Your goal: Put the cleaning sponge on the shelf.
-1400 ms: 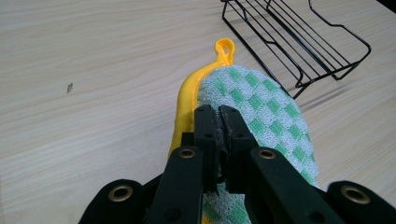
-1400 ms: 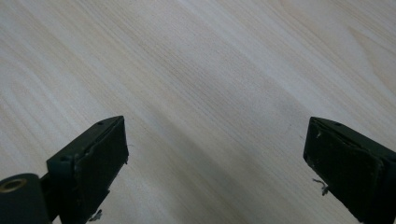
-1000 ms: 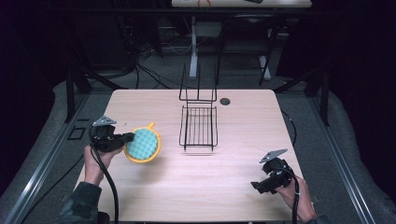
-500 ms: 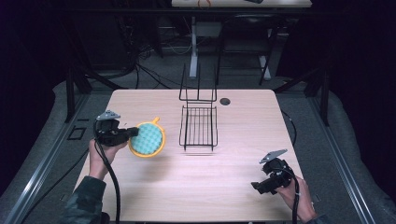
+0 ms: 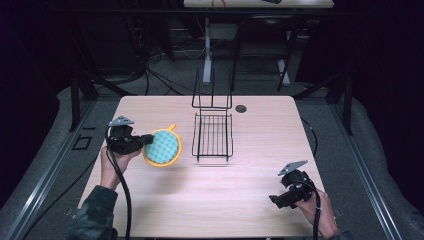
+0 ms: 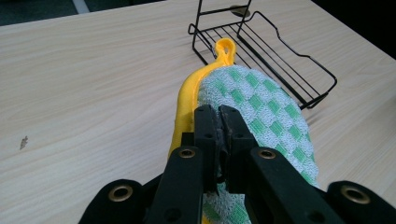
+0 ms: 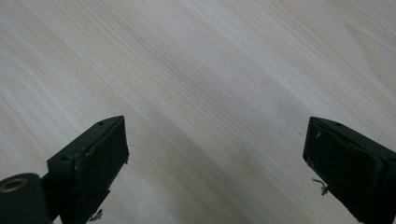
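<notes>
A: Nearest the person, at the table's front right, what is the right gripper (image 5: 280,199) doing?

B: It sits low over the pale wooden table (image 5: 250,210), held in the right hand (image 5: 320,215). In the right gripper view its two black jaws stand wide apart, with nothing but bare wood grain between them.

A: And the left gripper (image 5: 148,141)?

B: Farther up on the left side, in the left hand (image 5: 112,162). Its jaws are clamped together on the near edge of a round yellow silicone pad with a green-and-white checked scrubbing face (image 5: 162,147). In the left gripper view the pinch falls where the yellow rim meets the checked cloth.

A: Where is that pad?

B: Lifted off the table, tilted on edge, with its shadow on the wood below. Its small yellow hanging loop (image 6: 225,48) points away from the gripper, toward the rack.

A: Which rack?

B: A black wire rack with a tall wire back (image 5: 213,135), standing at the table's middle, just beyond the pad and apart from it. Behind it, a small dark round cap (image 5: 241,108) is set into the tabletop.
</notes>
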